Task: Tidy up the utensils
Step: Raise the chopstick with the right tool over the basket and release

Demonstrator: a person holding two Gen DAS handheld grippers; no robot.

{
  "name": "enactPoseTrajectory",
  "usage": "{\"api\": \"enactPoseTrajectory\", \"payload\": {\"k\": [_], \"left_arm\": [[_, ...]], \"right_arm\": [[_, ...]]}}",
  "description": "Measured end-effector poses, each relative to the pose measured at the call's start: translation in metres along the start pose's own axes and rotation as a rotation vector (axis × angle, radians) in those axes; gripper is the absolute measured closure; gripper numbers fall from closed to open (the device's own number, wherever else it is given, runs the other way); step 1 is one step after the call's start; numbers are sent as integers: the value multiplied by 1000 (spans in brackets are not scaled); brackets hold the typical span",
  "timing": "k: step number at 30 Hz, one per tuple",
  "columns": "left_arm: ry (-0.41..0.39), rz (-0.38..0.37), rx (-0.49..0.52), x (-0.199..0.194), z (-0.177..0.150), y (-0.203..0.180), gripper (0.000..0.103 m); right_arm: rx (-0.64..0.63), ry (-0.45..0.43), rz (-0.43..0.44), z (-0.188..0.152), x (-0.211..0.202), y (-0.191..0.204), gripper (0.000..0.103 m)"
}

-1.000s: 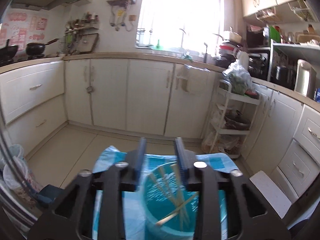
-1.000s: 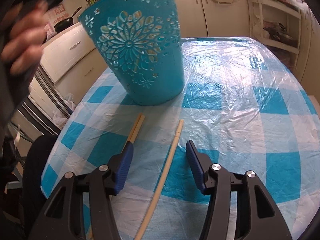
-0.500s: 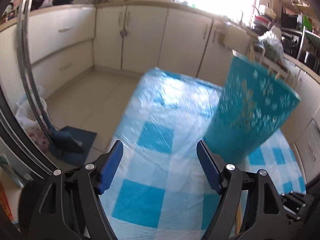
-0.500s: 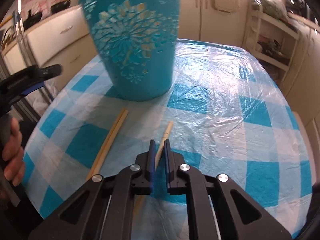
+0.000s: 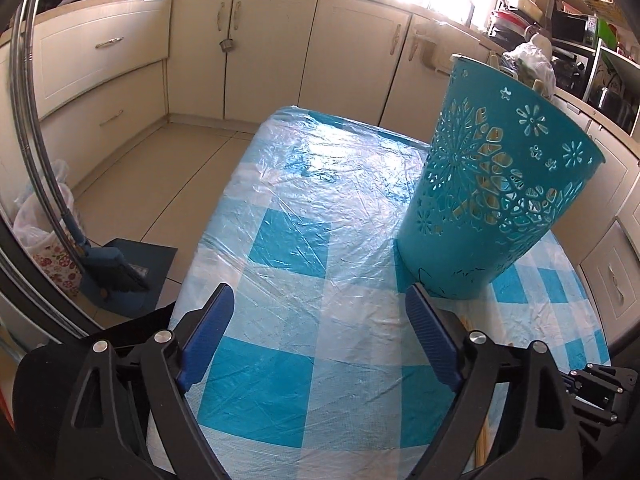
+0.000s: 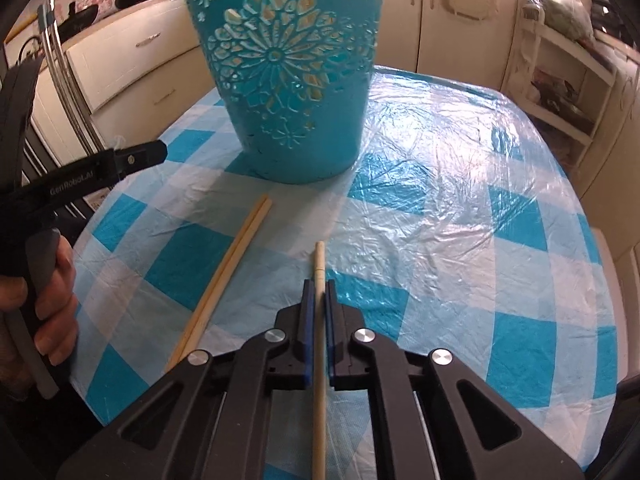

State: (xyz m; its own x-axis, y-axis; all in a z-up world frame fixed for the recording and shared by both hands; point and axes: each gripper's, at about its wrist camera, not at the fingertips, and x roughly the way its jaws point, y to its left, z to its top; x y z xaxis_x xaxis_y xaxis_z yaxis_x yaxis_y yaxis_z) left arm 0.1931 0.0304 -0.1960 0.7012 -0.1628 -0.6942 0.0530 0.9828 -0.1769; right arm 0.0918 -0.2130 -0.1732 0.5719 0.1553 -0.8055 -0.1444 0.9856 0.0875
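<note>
Teal flower-cutout basket (image 6: 288,80), blue-white checked tablecloth (image 6: 460,240), pale wooden chopsticks (image 6: 224,276)

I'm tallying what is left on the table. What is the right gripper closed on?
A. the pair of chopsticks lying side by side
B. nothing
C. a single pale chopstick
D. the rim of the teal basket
C: in the right wrist view the right gripper has its pads pressed on a single pale chopstick, while the pair of chopsticks lies loose beside it.
</note>
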Motion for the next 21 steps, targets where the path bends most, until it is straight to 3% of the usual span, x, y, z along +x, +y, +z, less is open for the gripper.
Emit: {"api": "enactPoseTrajectory", "payload": {"k": [11, 21], "left_arm": [[26, 0, -33, 5, 1, 5, 19], [25, 2, -33, 6, 1, 5, 18]], "right_arm": [[183, -294, 263, 30, -84, -31, 97], [182, -577, 355, 109, -138, -23, 97]]}}
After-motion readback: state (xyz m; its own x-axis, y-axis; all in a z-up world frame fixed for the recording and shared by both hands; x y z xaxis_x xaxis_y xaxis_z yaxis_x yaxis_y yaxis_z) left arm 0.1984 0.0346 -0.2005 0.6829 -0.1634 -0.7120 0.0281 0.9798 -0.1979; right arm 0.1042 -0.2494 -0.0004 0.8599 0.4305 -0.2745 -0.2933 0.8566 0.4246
